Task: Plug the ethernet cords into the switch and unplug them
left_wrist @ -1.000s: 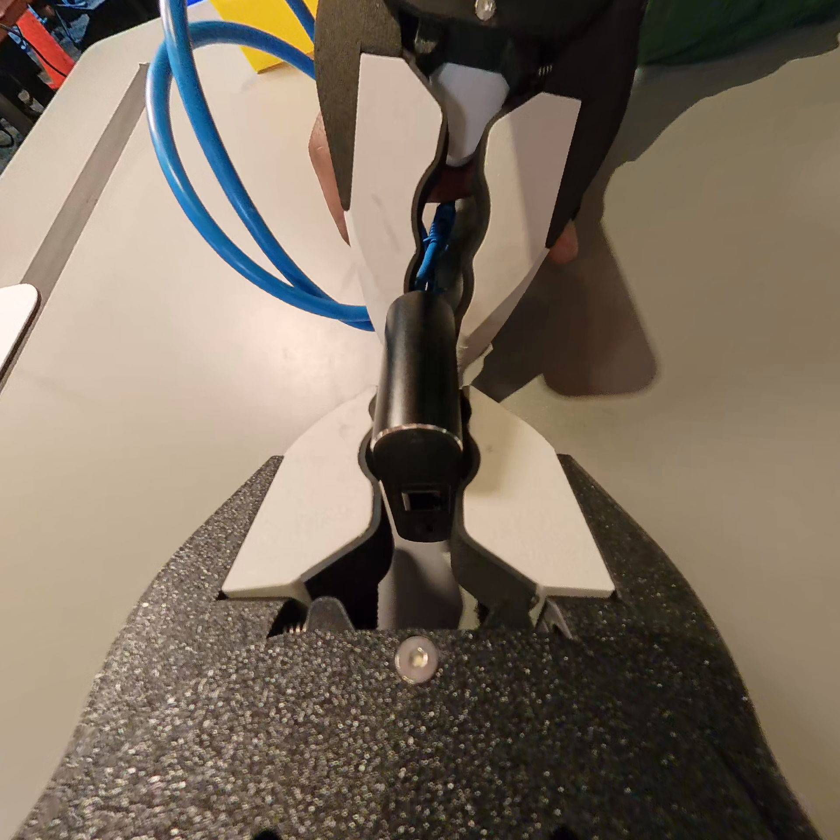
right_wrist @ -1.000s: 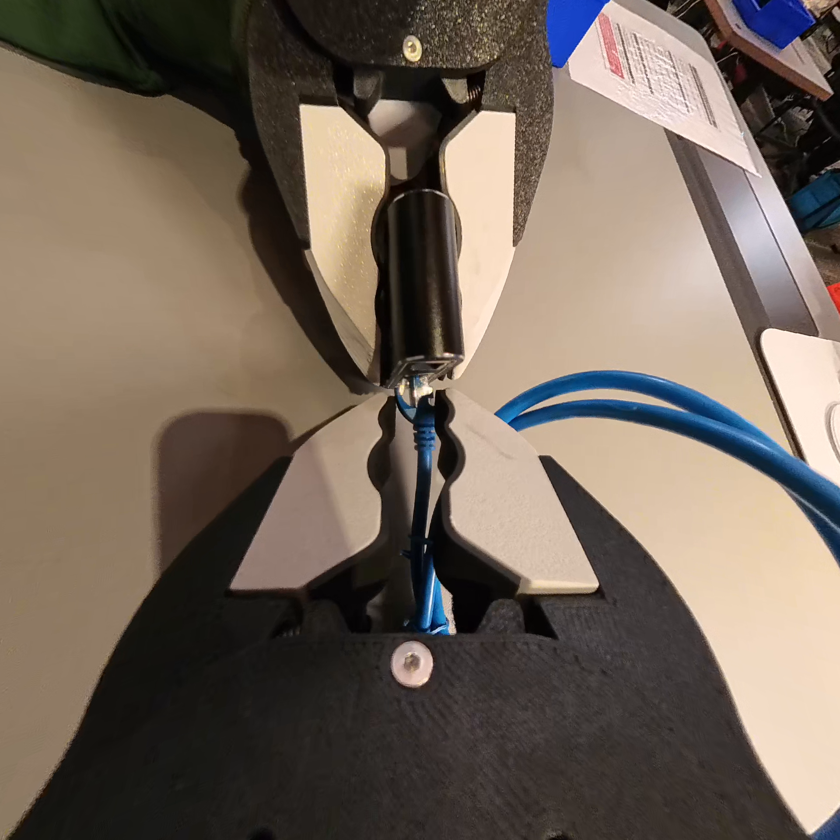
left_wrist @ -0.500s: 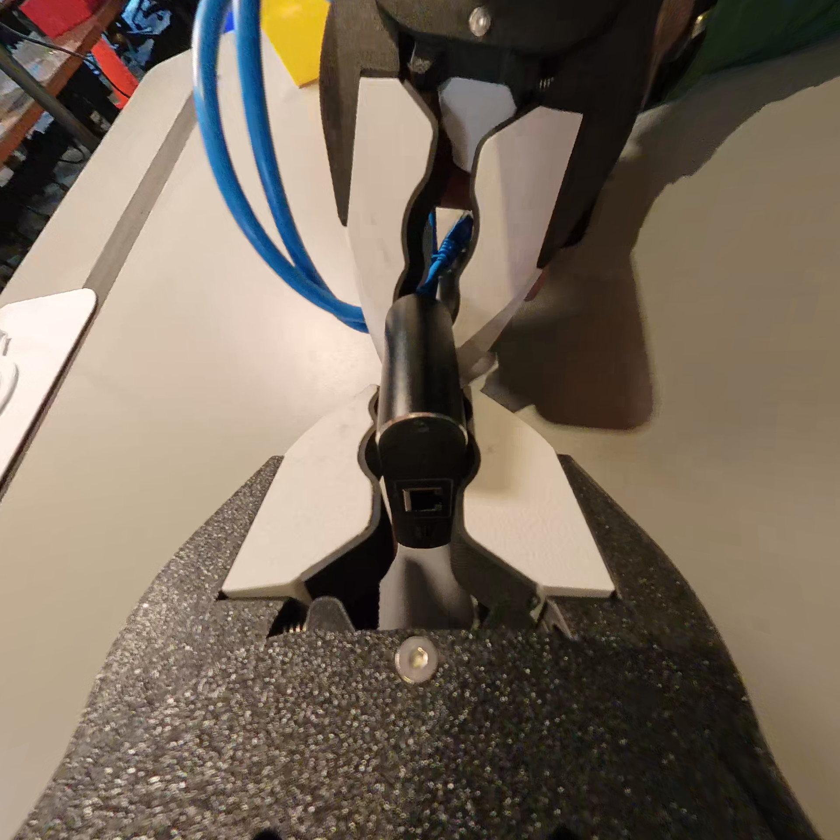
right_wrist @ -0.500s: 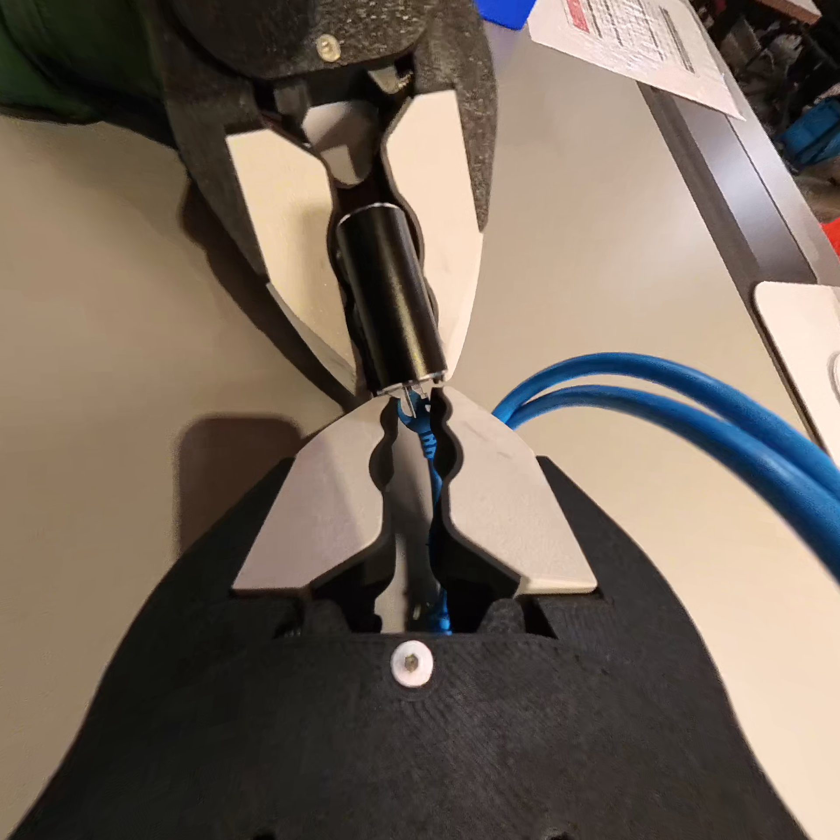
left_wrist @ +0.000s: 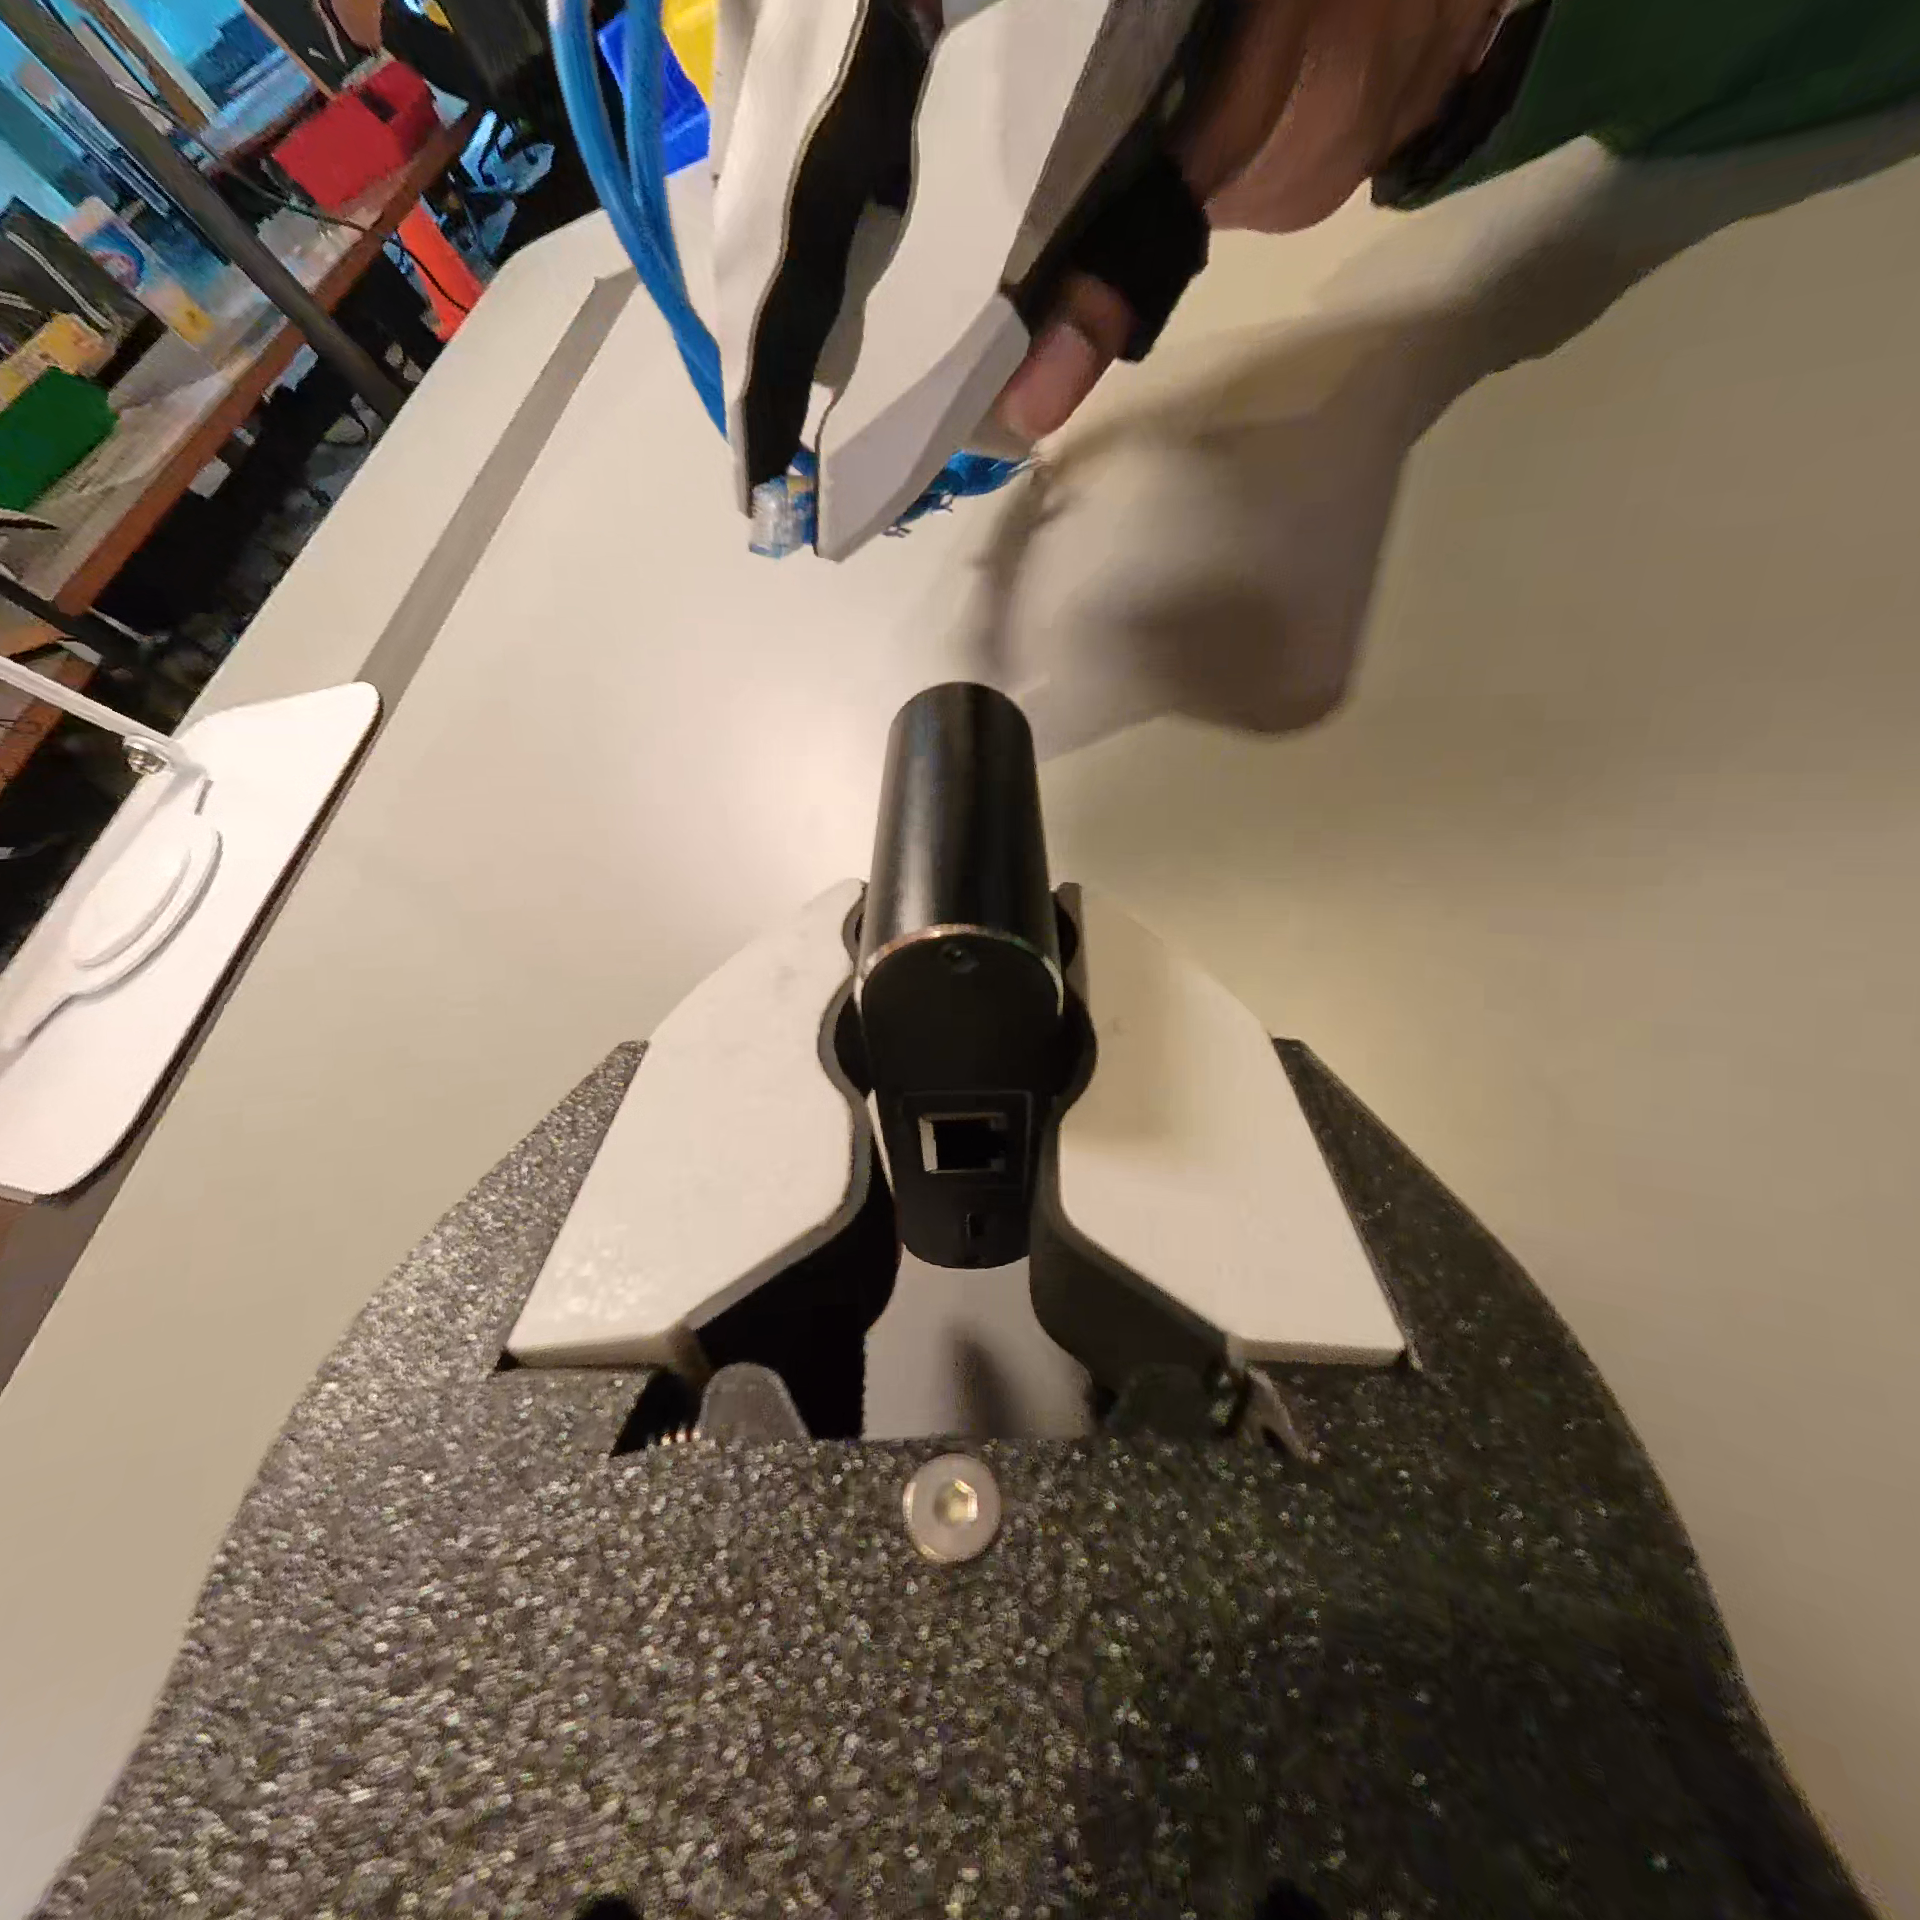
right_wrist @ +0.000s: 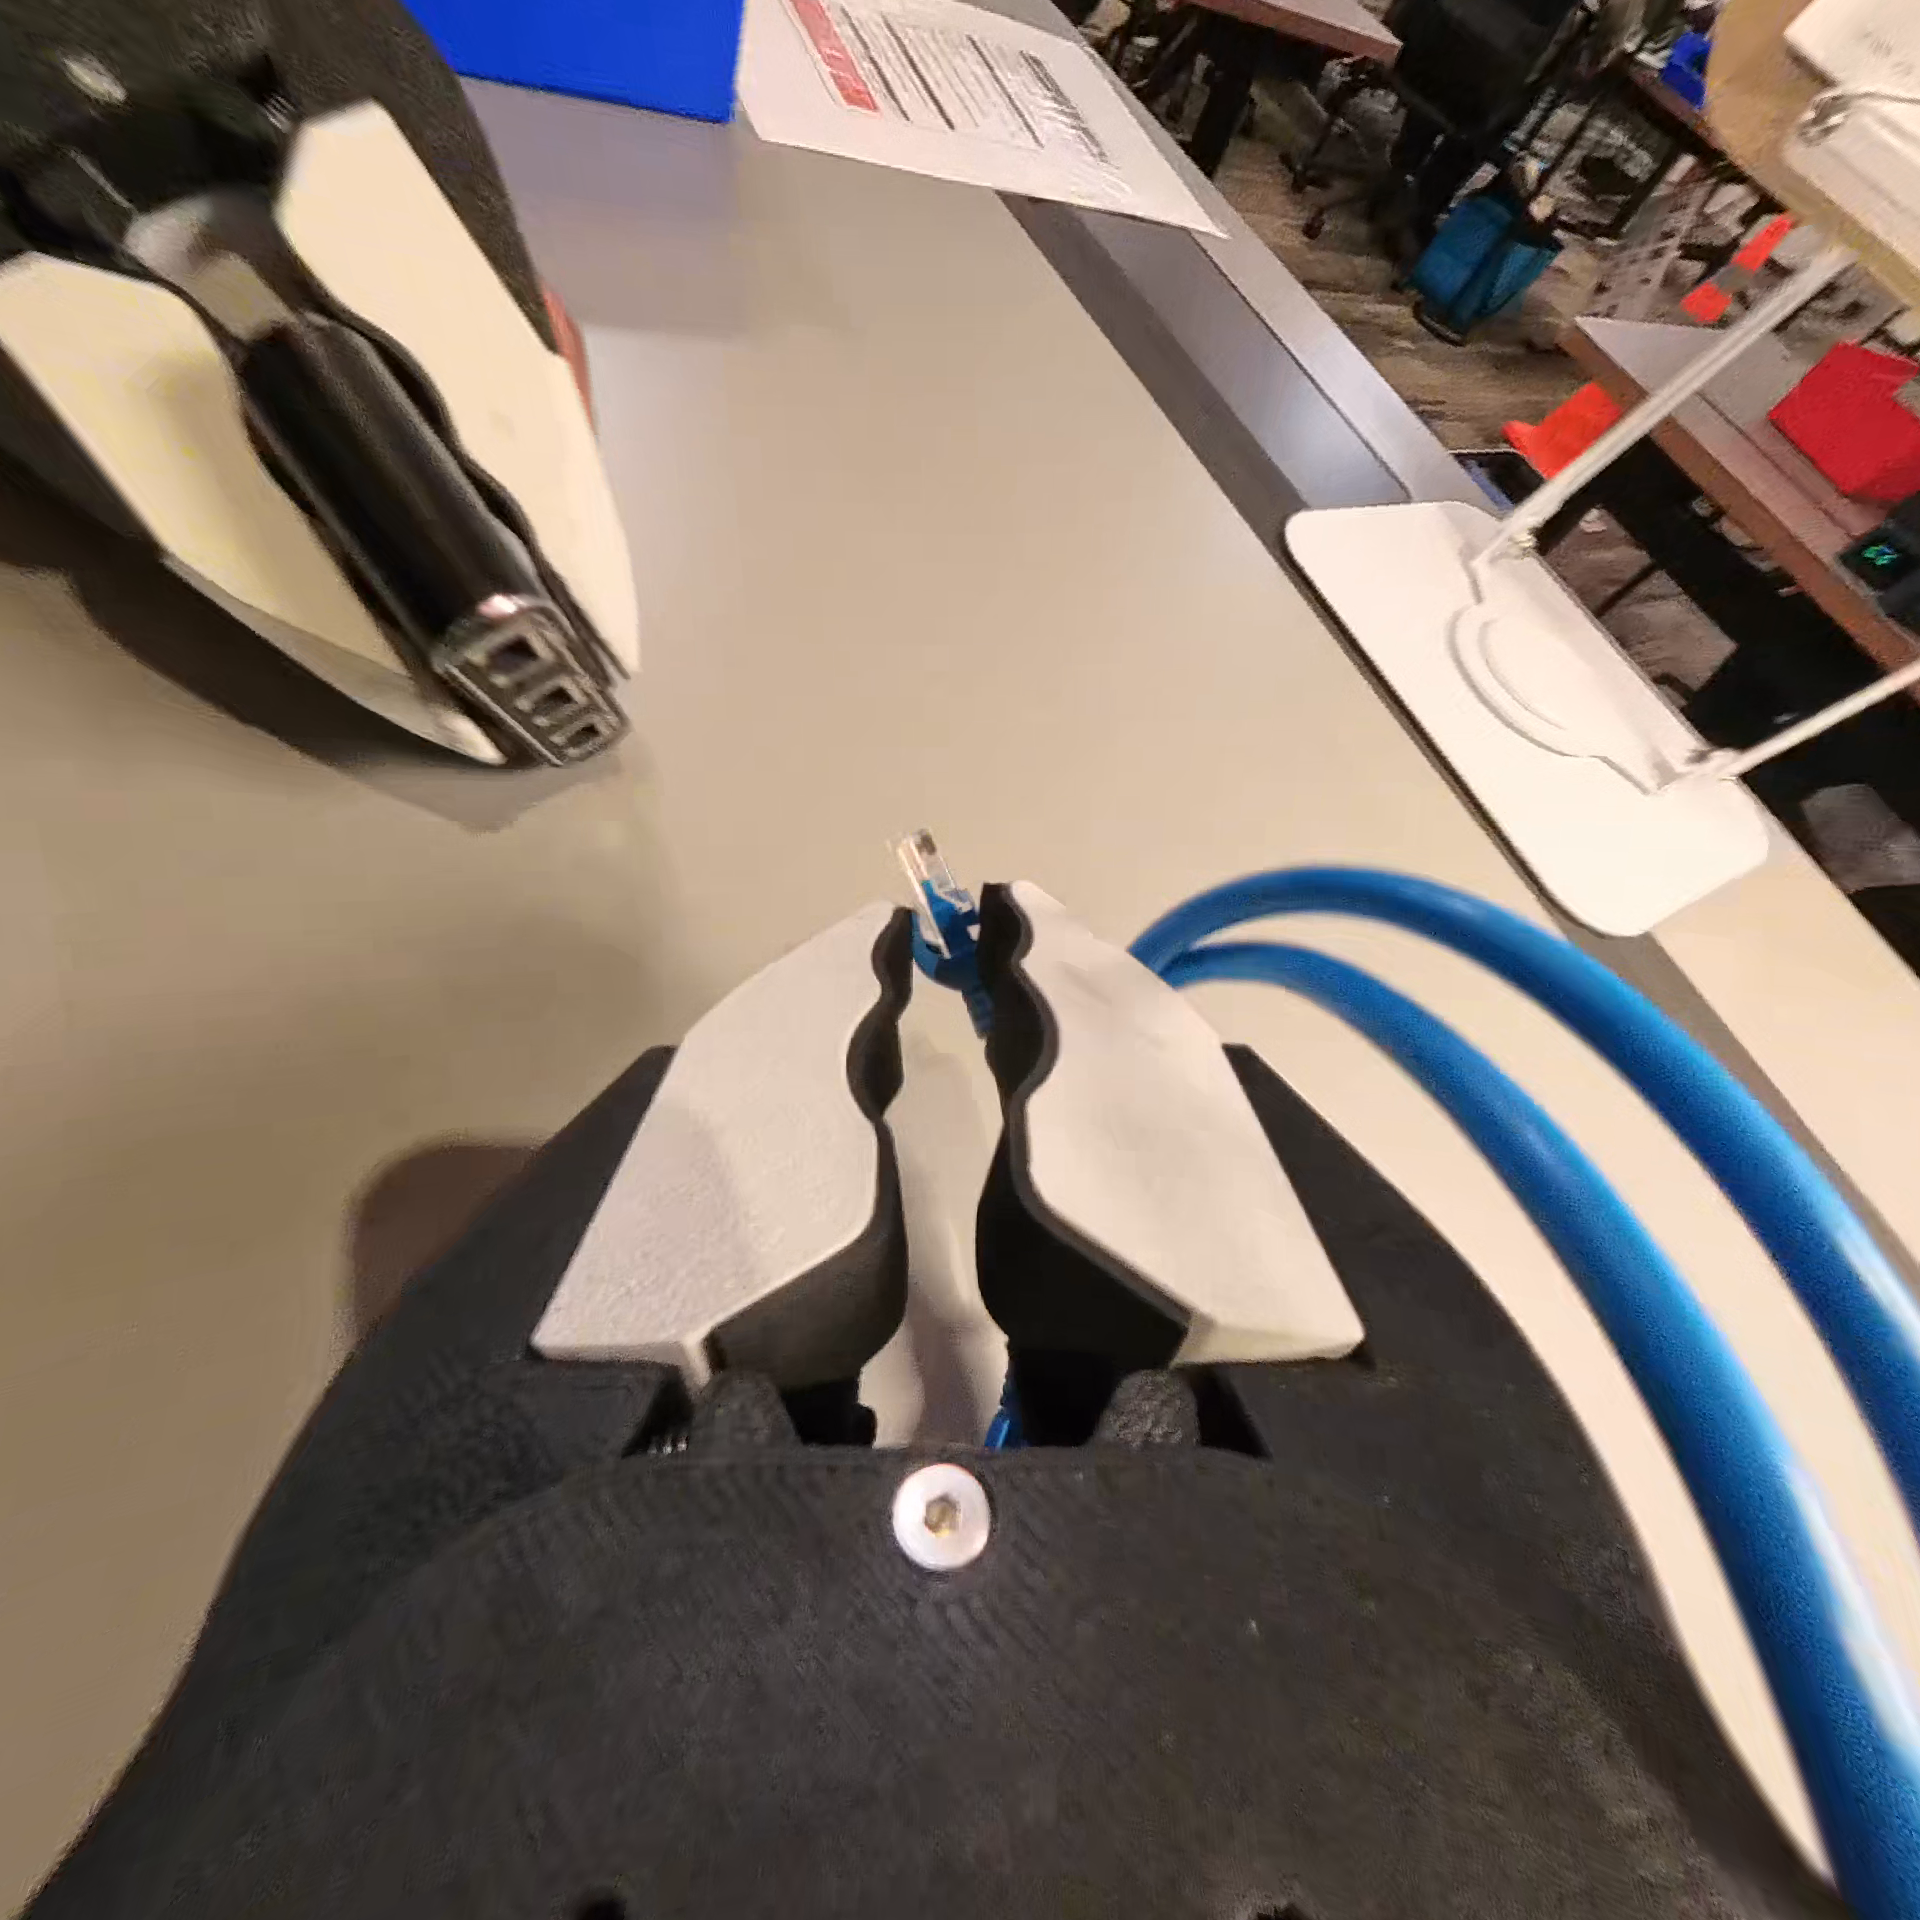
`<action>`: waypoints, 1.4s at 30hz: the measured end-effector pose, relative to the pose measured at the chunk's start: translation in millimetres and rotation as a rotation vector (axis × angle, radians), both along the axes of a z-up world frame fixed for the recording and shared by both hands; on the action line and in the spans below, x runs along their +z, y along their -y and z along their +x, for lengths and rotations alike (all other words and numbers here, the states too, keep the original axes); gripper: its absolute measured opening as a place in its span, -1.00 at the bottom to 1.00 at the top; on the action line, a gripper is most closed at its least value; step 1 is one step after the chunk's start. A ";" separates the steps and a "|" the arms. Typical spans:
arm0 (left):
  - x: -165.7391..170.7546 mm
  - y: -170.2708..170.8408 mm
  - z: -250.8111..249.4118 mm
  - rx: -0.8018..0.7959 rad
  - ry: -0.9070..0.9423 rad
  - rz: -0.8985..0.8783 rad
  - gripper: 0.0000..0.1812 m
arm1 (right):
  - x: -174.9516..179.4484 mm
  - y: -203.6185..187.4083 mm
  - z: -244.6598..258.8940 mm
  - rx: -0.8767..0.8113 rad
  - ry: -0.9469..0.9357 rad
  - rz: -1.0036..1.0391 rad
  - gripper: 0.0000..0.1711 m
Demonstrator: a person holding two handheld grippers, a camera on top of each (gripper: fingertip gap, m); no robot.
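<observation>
My left gripper (left_wrist: 961, 906) is shut on the black oblong switch (left_wrist: 961, 810), which sticks forward over the beige table (left_wrist: 540, 831). One port shows on the switch's near end. My right gripper (right_wrist: 940, 920) is shut on the blue ethernet cord (right_wrist: 1558, 1101) just behind its clear plug (right_wrist: 925, 868). The plug is free in the air, apart from the switch. In the right wrist view the left gripper (right_wrist: 540, 707) holds the switch (right_wrist: 416, 540) at the upper left, with a row of empty ports facing me. In the left wrist view the right gripper (left_wrist: 805, 520) and the plug (left_wrist: 777, 511) hang above and beyond the switch.
A white flat stand base (right_wrist: 1507, 707) with thin rods sits at the table's right edge; it also shows in the left wrist view (left_wrist: 156, 935). A printed sheet (right_wrist: 966, 94) and a blue box (right_wrist: 582, 52) lie at the far end. A hand (left_wrist: 1060, 353) holds the right gripper. Left tips to right tips: about 9 cm.
The plug was in the switch's port a second ago. It has come out, and the two grippers have moved apart, the right one lifting away with the cord.
</observation>
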State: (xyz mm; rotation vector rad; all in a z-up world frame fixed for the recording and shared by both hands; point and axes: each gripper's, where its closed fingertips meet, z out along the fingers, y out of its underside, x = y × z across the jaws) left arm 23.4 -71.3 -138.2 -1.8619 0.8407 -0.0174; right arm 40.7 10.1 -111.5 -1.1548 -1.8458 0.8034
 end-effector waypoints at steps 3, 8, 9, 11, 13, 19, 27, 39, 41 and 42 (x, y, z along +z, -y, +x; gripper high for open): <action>-5.5 0.2 2.1 -0.010 -0.030 -0.023 -0.69 | -6.2 4.7 1.0 0.021 0.042 -0.026 -0.85; -10.8 0.2 3.2 -0.011 -0.074 -0.033 -0.69 | 4.9 -10.4 5.5 -0.029 0.023 -0.045 -0.85; -10.8 0.2 2.4 -0.007 -0.075 -0.032 -0.69 | 11.0 -14.0 8.2 -0.043 0.013 -0.058 -0.85; -10.7 0.6 0.5 0.000 -0.075 -0.032 -0.69 | 30.7 -23.6 18.8 -0.078 -0.032 -0.094 -0.84; -10.2 0.8 -1.1 0.006 -0.075 -0.029 -0.69 | 60.4 -38.3 37.7 -0.131 -0.103 -0.142 -0.84; -10.5 0.9 -1.1 0.008 -0.087 -0.022 -0.68 | 154.6 -103.3 132.8 -0.330 -0.280 -0.191 -0.84; -10.7 0.5 -1.3 0.012 -0.091 -0.020 -0.69 | 145.9 -183.7 227.2 -0.479 -0.157 -0.425 -0.84; -11.2 0.1 -2.3 0.019 -0.095 -0.020 -0.69 | 54.0 -245.0 278.2 -0.645 0.122 -0.608 -0.76; -11.1 0.1 -2.5 0.019 -0.094 -0.020 -0.69 | 53.8 -241.7 284.4 -0.696 0.201 -0.511 -0.66; -11.2 0.0 -2.5 0.019 -0.093 -0.021 -0.69 | 57.0 -235.4 285.2 -0.699 0.240 -0.477 -0.58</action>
